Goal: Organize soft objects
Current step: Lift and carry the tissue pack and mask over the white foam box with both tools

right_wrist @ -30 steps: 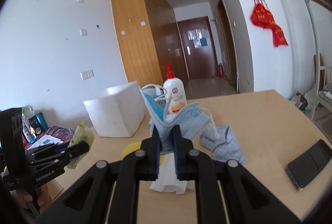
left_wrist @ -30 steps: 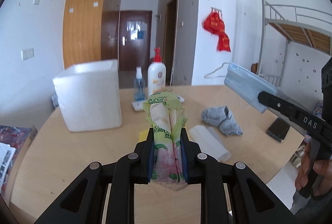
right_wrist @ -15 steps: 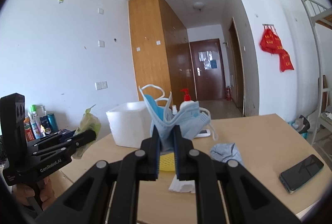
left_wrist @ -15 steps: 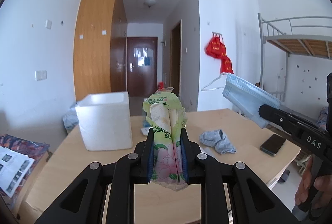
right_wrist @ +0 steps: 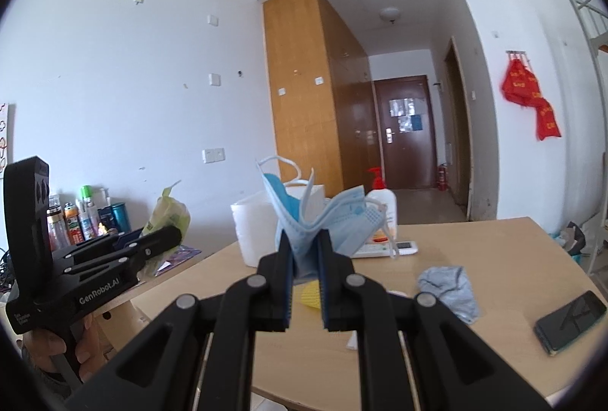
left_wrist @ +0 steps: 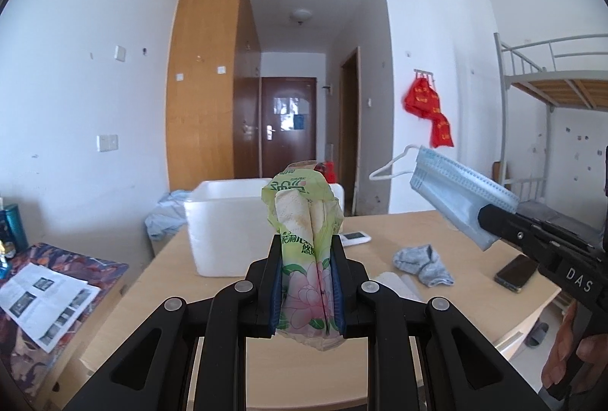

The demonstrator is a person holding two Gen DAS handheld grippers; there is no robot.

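- Left tongs (left_wrist: 306, 281) are clenched on a green tissue pack (left_wrist: 307, 251), held upright in the air above the near part of the tabletop (left_wrist: 383, 365); the pack's lower end is crumpled and partly hidden between the pads
- The pack hides the middle of the white foam box (left_wrist: 224, 232) behind it, so what the box holds cannot be seen
- A red pump top (left_wrist: 330, 170) peeks out past the box; the bottle body is hidden in the left view
- A grey cloth (left_wrist: 423, 264) lies bunched on the tabletop, right of the pack
- Right tongs (right_wrist: 306, 268) are clamped on a blue face mask (right_wrist: 330, 221), lifted clear of the tabletop; its folds cover most of a yellow item (right_wrist: 306, 293) below, too hidden to identify
- A dark phone (right_wrist: 570, 319) lies near the right edge
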